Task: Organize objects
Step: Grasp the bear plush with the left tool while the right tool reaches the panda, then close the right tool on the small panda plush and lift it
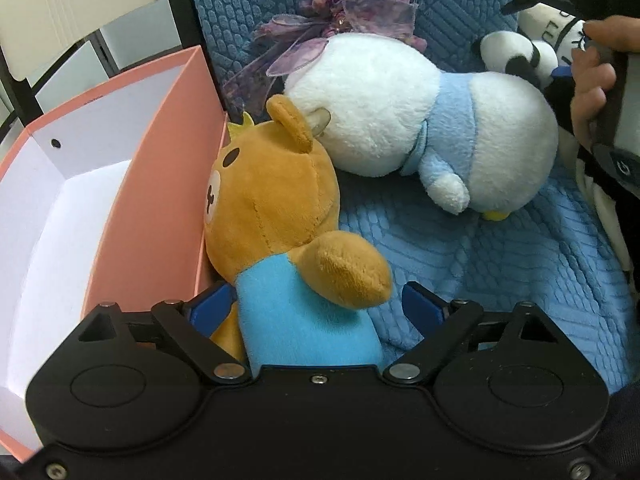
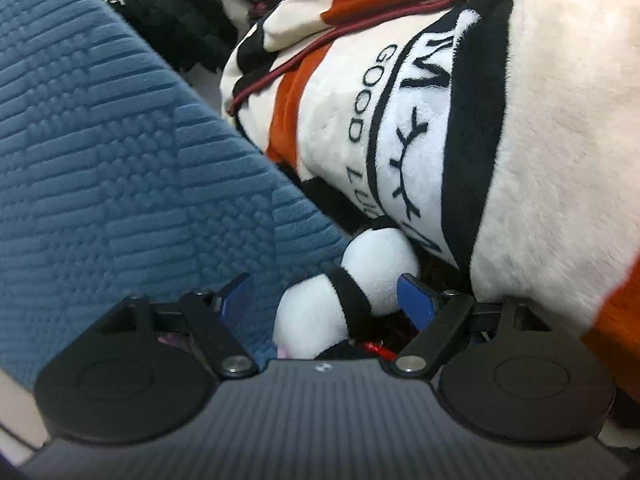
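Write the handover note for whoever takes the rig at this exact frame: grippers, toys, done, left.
Left gripper: open, jaws either side of the brown plush bear in a blue shirt, which leans against the pink cardboard box.
Right gripper: open around the small black-and-white panda plush, beside the big white, black and orange plush.
White-and-light-blue round plush and purple fabric flower lie on the blue textured cover.
Done: no toy visible in the box.
Left: all the toys.
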A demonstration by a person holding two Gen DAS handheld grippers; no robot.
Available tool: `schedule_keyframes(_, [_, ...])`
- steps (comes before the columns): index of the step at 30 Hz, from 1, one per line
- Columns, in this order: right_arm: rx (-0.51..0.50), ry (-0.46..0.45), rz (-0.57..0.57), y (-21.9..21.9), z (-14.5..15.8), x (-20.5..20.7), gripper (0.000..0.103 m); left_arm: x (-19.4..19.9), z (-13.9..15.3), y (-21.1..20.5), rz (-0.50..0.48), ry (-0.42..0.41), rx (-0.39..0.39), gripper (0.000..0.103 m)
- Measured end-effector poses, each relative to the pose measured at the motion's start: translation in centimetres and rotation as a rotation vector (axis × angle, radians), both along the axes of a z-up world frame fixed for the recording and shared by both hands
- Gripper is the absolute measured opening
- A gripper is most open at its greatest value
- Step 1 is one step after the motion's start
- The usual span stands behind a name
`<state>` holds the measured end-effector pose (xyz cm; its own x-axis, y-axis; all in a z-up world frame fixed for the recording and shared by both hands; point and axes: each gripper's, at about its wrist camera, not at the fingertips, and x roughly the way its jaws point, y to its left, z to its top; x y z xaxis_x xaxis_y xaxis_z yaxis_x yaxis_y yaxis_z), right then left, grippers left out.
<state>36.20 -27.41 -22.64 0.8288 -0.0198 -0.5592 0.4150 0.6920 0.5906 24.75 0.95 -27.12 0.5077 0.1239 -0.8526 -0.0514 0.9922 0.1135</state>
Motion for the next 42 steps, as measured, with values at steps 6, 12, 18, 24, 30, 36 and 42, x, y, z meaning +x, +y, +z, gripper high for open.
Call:
schedule_keyframes(6, [-0.063, 0.077, 0.004, 0.8, -0.9, 1.6, 0.078, 0.3, -0.2, 0.0, 0.018, 0.011, -0.005, 0.085])
schedule_keyframes(12, [-0.085, 0.088, 0.005, 0.9, -1.2, 1.7, 0.074, 0.6, -0.5, 0.4, 0.044, 0.031, -0.005, 0.078])
schedule_keyframes(18, [-0.110, 0.091, 0.025, 0.9, -1.0, 0.7, 0.063, 0.5, -1.2, 0.8, 0.066, 0.047, -0.030, 0.072])
schedule_keyframes(24, [-0.235, 0.053, 0.099, 2.1, 0.5, -1.8, 0.024, 0.1, -1.8, 0.4, 0.063, 0.046, -0.051, 0.066])
schedule_keyframes(30, [-0.212, 0.056, 0.114, 1.3, 0.7, -3.3, 0.026, -0.3, -1.9, 0.7, 0.082, 0.052, -0.076, 0.065])
schedule_keyframes(36, [-0.083, 0.055, 0.011, -0.5, 0.2, -4.4, 0.042, -0.7, -1.7, 0.9, 0.096, 0.030, -0.095, 0.057])
schedule_keyframes(42, [0.014, 0.064, 0.017, 0.0, -1.3, -1.8, 0.048, -1.5, -0.7, 0.5, 0.072, -0.004, -0.127, 0.056])
